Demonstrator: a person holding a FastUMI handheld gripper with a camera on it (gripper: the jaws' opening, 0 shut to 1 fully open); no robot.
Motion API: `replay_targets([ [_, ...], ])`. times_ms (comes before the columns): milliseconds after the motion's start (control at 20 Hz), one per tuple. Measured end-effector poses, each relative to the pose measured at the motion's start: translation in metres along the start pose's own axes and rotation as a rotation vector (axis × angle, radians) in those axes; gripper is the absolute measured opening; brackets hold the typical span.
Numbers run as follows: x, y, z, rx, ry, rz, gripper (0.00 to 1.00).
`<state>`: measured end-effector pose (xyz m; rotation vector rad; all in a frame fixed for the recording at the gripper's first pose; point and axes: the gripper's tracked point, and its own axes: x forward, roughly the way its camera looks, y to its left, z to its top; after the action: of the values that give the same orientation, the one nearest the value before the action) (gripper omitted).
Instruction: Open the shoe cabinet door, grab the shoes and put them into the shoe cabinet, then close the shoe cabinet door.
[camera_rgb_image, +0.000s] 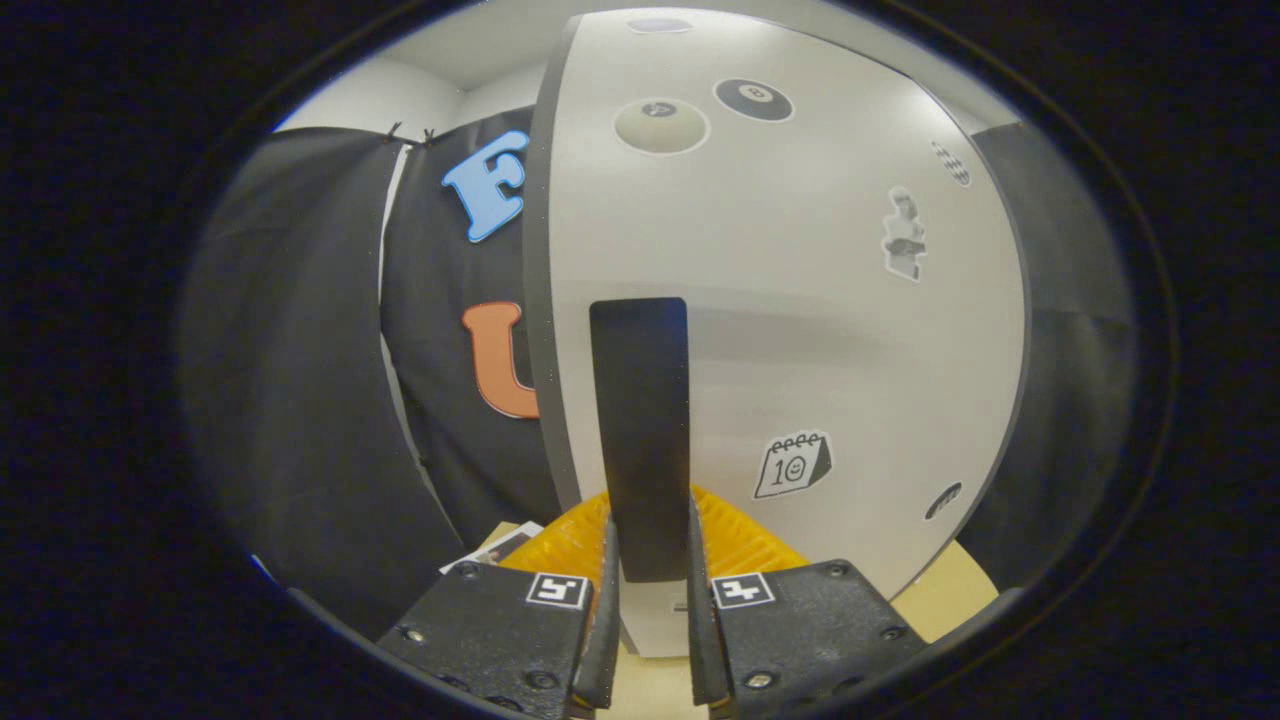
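Gripper (648, 540) at cabinet door (780, 300).
Both fingers clamp the door's upright black handle (640, 420); stickers dot the door.

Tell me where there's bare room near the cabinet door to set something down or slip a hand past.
Bare tan surface shows right of the gripper, below the door's lower right edge, and a small strip between the fingers. Left of the door, a gap runs along the black cloth wall. Crowded at centre: both fingers flank the black handle, seemingly pressed on it, and a paper lies at left.
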<state>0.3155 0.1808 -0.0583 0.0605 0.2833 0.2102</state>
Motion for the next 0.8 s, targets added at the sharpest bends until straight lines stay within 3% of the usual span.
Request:
replay_targets([
  [800,-0.093,-0.031,-0.016,-0.069,0.014,0.193,0.28],
])
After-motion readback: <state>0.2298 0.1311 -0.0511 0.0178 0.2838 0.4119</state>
